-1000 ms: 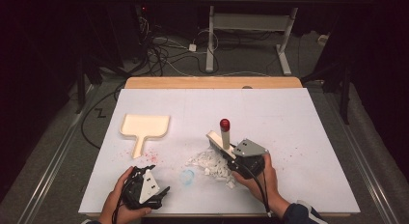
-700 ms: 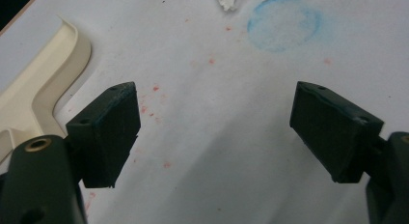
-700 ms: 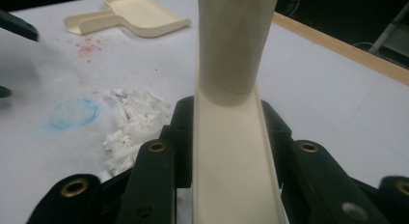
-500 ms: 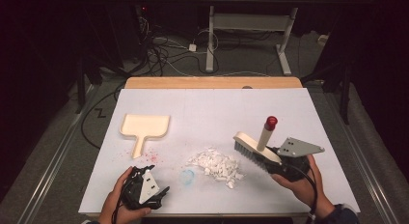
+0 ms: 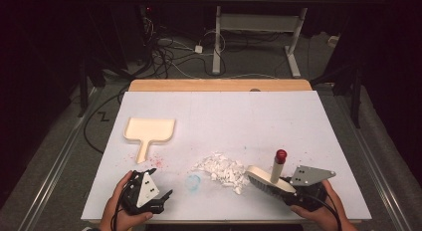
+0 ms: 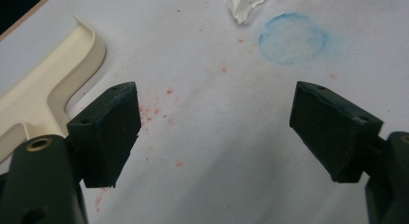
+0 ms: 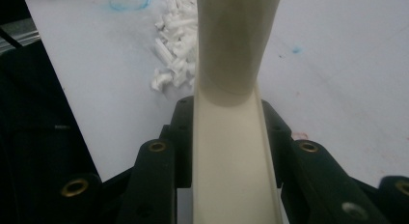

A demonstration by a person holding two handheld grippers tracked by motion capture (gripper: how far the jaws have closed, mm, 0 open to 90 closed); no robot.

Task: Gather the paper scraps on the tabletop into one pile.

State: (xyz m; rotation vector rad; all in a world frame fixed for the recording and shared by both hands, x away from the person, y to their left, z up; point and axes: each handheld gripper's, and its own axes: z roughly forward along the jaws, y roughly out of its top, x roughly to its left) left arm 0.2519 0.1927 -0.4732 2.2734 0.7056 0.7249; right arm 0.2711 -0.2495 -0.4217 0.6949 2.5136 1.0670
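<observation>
Brush (image 5: 266, 180) lies lengthwise toward scraps (image 5: 221, 170), handle upright.

Blue ring mark (image 5: 193, 181), reddish specks (image 5: 158, 163), perhaps chalk, on table (image 5: 239, 116)

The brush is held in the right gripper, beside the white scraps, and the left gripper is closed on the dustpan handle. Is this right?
Not quite. The left gripper holds nothing: in the left gripper view its jaws stand wide open over bare table, with the dustpan apart at one side. The rest is right: the right gripper clamps the brush beside the white scraps.
</observation>
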